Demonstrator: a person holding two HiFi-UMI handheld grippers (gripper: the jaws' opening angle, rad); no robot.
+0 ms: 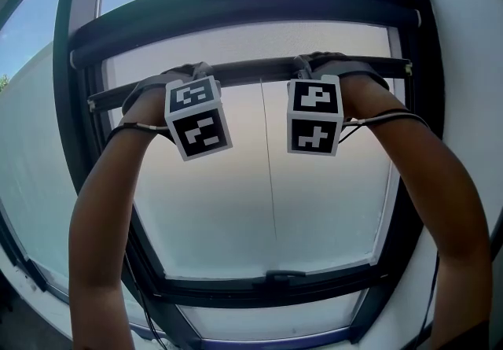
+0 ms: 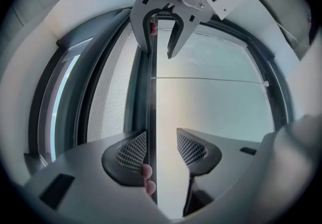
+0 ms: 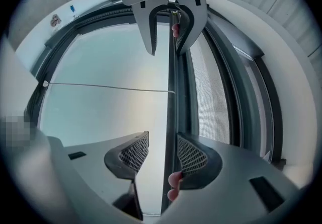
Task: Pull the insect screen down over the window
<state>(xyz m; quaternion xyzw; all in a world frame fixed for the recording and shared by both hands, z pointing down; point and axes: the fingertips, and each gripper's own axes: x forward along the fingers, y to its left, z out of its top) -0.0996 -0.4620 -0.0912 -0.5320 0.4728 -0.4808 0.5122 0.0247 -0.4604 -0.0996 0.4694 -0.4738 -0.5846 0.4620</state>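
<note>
The insect screen's dark pull bar (image 1: 259, 69) runs across the upper window, with grey mesh (image 1: 259, 43) above it and the roller housing (image 1: 236, 6) higher up. Both grippers hook over the bar. My left gripper (image 2: 161, 150) stands open around the bar (image 2: 152, 107); the bar lies against the left pad, and a gap shows to the right pad. My right gripper (image 3: 161, 152) is open too, with the bar (image 3: 171, 92) beside its right pad and a gap to the left one. A person's fingertips (image 3: 174, 180) rest on the bar.
A thin pull cord (image 1: 269, 175) hangs from the bar's middle down the pane. The dark window frame surrounds it, with a handle (image 1: 275, 276) on the bottom rail. White wall flanks both sides. Each gripper shows far along the bar in the other's view.
</note>
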